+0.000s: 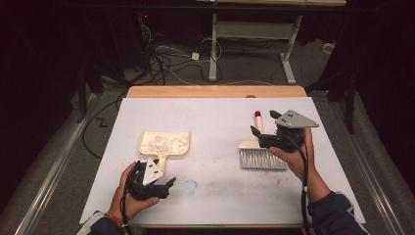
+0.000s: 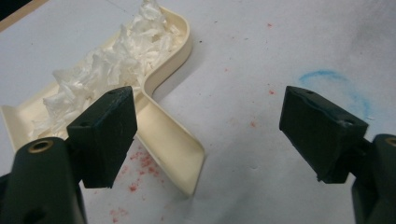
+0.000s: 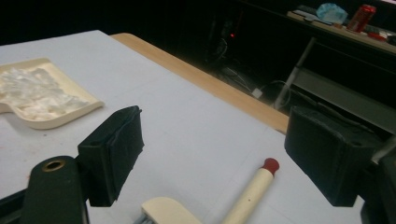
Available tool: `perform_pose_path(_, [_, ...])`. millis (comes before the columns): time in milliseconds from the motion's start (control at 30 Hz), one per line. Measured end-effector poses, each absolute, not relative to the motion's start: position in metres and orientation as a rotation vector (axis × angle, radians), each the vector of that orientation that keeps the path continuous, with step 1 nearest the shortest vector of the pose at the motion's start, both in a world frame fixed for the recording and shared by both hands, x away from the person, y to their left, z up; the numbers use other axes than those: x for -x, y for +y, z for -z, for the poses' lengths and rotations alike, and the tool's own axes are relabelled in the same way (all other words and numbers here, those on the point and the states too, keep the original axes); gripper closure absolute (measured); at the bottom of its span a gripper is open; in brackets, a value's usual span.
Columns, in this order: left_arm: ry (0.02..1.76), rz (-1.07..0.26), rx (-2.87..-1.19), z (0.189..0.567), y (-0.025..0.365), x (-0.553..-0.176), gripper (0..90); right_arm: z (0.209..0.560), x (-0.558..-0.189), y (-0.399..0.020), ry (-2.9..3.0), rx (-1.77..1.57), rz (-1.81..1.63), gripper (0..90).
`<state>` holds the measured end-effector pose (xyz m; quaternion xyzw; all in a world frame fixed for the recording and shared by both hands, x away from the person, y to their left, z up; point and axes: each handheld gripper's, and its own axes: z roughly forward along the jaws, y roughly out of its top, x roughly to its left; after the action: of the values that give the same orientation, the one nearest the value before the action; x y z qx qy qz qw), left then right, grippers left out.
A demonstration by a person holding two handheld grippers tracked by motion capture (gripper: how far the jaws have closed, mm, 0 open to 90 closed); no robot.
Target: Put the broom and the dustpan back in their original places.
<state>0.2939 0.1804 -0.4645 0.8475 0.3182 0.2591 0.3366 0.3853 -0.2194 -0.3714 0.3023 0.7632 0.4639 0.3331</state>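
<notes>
My right gripper [image 1: 265, 131] had its fingers [image 3: 112, 154] spread wide, gripping nothing, above the cream brush [image 1: 261, 153], which lay flat on the white tabletop [image 1: 215, 117] with pale bristles and a red-tipped handle. My left gripper [image 1: 161, 183] stood open too, just beside the cream dustpan [image 1: 164, 144] heaped with white scraps [image 2: 112, 60]

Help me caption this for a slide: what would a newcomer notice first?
First, the cream dustpan heaped with white paper scraps, left of centre on the white table, just beyond the open left claw. Next, the brush with its red-tipped handle lying at the right, under the open right claw. A blue smudge marks the table near the front edge.
</notes>
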Motion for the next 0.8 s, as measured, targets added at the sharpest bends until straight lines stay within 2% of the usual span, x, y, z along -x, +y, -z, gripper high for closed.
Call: perform_pose_path(800, [0.826,-0.666,-2.204,0.464,0.179,-0.292,18.3,0.367,-0.351,-0.236,1.997,-0.708,-1.212,20.1])
